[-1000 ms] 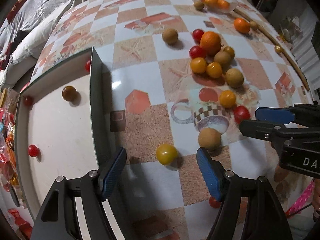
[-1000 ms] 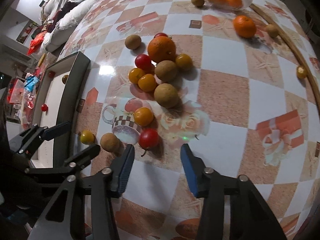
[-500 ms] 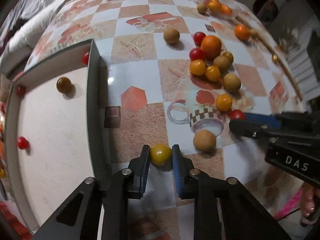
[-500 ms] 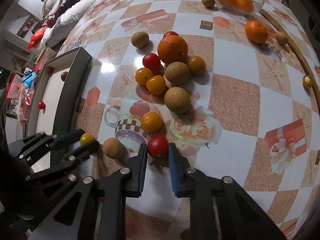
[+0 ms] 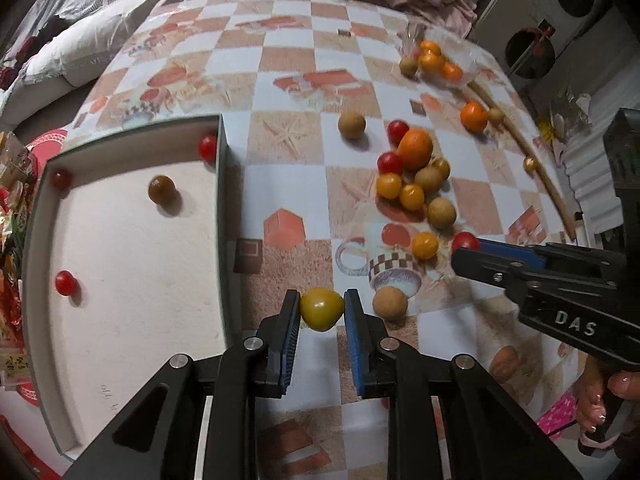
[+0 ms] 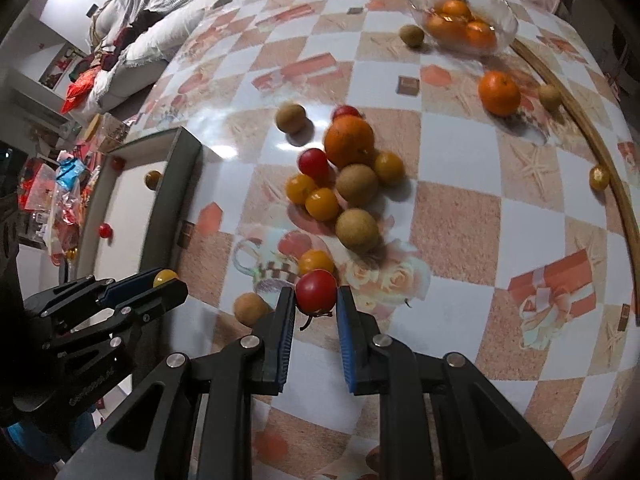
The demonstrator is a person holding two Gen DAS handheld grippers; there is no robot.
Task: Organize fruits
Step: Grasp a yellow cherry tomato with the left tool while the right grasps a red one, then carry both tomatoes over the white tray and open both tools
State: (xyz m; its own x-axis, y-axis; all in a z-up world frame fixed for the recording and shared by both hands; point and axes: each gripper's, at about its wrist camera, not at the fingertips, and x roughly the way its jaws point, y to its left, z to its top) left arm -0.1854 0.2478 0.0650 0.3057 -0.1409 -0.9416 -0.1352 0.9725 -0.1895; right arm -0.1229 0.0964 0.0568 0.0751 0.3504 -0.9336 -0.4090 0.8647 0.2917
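Note:
My left gripper is shut on a yellow tomato, held a little above the tablecloth beside the tray's dark wall. My right gripper is shut on a red tomato and shows in the left wrist view. The shallow white tray holds red tomatoes and a brown fruit. A cluster of yellow tomatoes, brown fruits and a large orange lies mid-table. A brown fruit lies just right of my left gripper.
A glass bowl with oranges stands at the far end. A lone orange and small brown fruits lie near a wooden hoop on the right. Bedding and clutter lie beyond the table's left edge.
Both grippers closed from wide open: the left onto the yellow tomato, the right onto the red tomato. Both fruits have since risen slightly off the table.

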